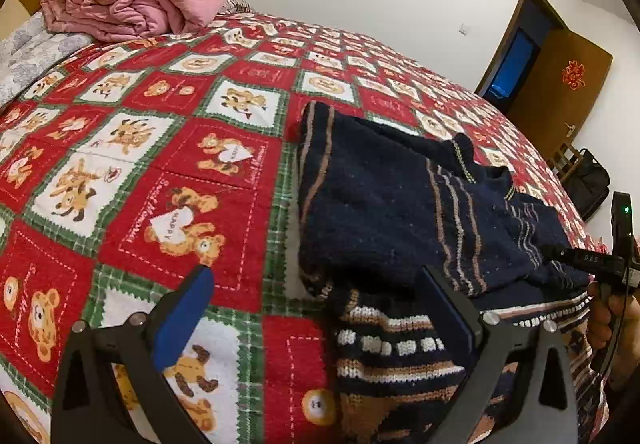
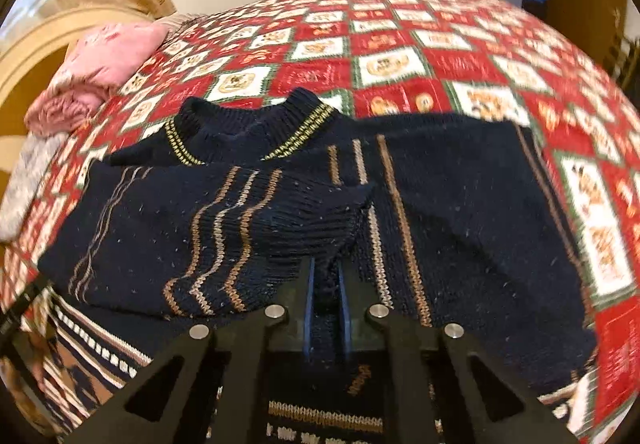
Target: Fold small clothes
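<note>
Spread over the bed: a red, white and green bear-print quilt (image 1: 192, 171). Heaped at its head end, a rolled pink blanket (image 1: 128, 3). Lying flat near the quilt's close edge, a navy knit sweater (image 2: 460, 203) with tan stripes (both sleeves already folded in across the body). Clenched on the ribbed cuff (image 2: 320, 224) of one sleeve, the right gripper (image 2: 326, 284). Released and wide apart over the sweater's patterned hem, pinching nothing, the left gripper (image 1: 316, 284).
</note>
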`<state>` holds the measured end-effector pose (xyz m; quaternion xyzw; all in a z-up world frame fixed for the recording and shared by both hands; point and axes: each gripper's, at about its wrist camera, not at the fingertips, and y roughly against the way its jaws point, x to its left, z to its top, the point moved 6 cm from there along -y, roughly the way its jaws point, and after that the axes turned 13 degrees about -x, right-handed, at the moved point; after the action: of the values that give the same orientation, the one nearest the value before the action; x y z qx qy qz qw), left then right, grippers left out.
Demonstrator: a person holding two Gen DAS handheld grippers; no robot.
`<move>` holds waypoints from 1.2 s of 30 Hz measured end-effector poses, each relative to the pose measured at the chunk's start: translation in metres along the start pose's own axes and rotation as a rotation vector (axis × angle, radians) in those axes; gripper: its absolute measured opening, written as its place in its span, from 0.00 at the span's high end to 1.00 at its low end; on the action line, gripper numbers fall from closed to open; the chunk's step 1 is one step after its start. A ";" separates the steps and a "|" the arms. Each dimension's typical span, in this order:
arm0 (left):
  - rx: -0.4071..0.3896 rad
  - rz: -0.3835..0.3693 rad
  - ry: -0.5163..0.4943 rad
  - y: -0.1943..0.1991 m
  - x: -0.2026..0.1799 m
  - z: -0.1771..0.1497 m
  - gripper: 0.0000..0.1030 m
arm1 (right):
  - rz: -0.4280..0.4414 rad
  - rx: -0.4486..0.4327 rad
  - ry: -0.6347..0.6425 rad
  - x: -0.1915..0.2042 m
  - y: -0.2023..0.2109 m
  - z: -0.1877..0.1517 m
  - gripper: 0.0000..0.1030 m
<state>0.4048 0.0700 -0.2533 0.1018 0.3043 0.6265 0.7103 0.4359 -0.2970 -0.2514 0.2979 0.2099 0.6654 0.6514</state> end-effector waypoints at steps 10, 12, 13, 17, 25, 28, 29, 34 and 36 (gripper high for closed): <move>-0.051 0.060 0.133 0.004 0.027 0.007 0.00 | -0.126 0.027 0.046 -0.038 -0.005 0.003 0.91; -0.027 0.072 0.135 -0.001 0.027 0.006 0.00 | -0.120 0.003 0.103 -0.034 -0.003 0.004 0.90; -0.021 0.081 0.118 -0.002 0.025 0.005 0.00 | -0.123 0.000 0.096 -0.034 0.000 0.005 0.89; 0.033 0.151 -0.004 -0.010 0.011 -0.001 0.00 | -0.123 -0.045 0.060 -0.033 0.015 0.011 0.69; 0.077 0.252 -0.085 -0.014 0.011 -0.008 0.00 | 0.001 0.034 0.153 0.009 0.004 -0.016 0.58; 0.073 0.253 -0.055 -0.011 0.016 -0.008 0.00 | 0.017 0.034 0.118 0.005 0.009 -0.020 0.57; 0.072 0.253 -0.048 -0.010 0.018 -0.008 0.00 | 0.016 0.037 0.106 0.002 0.013 -0.022 0.56; 0.076 0.269 -0.033 -0.005 0.022 -0.010 0.00 | 0.017 0.020 0.133 -0.015 0.028 -0.035 0.52; 0.079 0.273 -0.042 -0.005 0.021 -0.010 0.00 | 0.018 0.033 0.122 -0.021 0.032 -0.036 0.52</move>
<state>0.4044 0.0869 -0.2706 0.1834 0.2969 0.7027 0.6200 0.3872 -0.3162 -0.2587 0.2694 0.2573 0.6845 0.6266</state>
